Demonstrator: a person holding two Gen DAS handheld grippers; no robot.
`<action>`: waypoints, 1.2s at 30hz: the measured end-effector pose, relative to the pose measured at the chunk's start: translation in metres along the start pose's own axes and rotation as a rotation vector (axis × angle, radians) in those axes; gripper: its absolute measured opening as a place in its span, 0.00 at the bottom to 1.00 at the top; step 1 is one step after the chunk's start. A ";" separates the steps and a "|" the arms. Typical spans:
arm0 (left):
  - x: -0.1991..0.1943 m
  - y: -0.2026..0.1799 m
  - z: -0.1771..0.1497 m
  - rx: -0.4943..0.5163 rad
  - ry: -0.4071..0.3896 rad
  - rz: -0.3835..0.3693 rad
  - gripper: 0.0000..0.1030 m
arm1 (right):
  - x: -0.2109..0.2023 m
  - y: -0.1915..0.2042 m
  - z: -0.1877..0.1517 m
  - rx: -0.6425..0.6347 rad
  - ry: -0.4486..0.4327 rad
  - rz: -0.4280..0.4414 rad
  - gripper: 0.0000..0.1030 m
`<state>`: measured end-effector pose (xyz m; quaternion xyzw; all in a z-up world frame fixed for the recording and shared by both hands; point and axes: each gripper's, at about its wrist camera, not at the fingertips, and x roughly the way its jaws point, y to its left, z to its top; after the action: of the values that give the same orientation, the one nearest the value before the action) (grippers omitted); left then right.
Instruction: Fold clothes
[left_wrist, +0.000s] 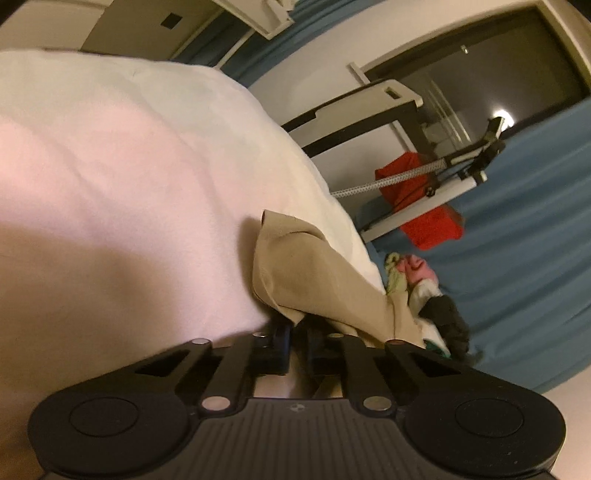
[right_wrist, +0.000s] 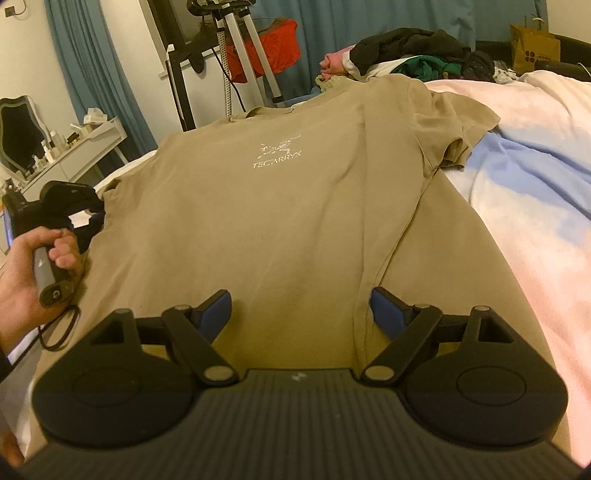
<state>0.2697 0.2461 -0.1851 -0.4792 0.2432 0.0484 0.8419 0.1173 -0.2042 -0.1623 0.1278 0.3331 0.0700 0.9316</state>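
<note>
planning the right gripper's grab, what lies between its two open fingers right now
In the right wrist view, the right gripper stands open over the tan t-shirt. Only the shirt's lower body fabric lies between the fingers, with a lengthwise crease near the right finger.

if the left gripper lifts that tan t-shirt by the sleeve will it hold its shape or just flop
Probably flop: the tan t-shirt lies thin and wrinkled on the bed, and the bit at the left gripper already droops in folds. It looks light, so it would likely drag across rather than lift flat.

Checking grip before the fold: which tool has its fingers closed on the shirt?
The left tool, pinching the tan shirt at its sleeve; the right tool hovers open.
</note>
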 end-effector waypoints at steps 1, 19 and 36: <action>0.000 0.000 0.002 -0.004 0.001 0.000 0.04 | 0.000 0.000 0.000 0.000 0.000 0.000 0.82; -0.044 -0.077 0.043 0.871 0.263 0.374 0.03 | 0.002 -0.011 0.003 0.034 0.000 0.015 0.80; -0.059 -0.009 0.086 0.293 0.232 0.037 0.72 | 0.001 -0.016 0.004 0.075 0.014 0.028 0.82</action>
<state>0.2517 0.3219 -0.1150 -0.3495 0.3517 -0.0276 0.8680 0.1216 -0.2200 -0.1642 0.1669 0.3400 0.0715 0.9227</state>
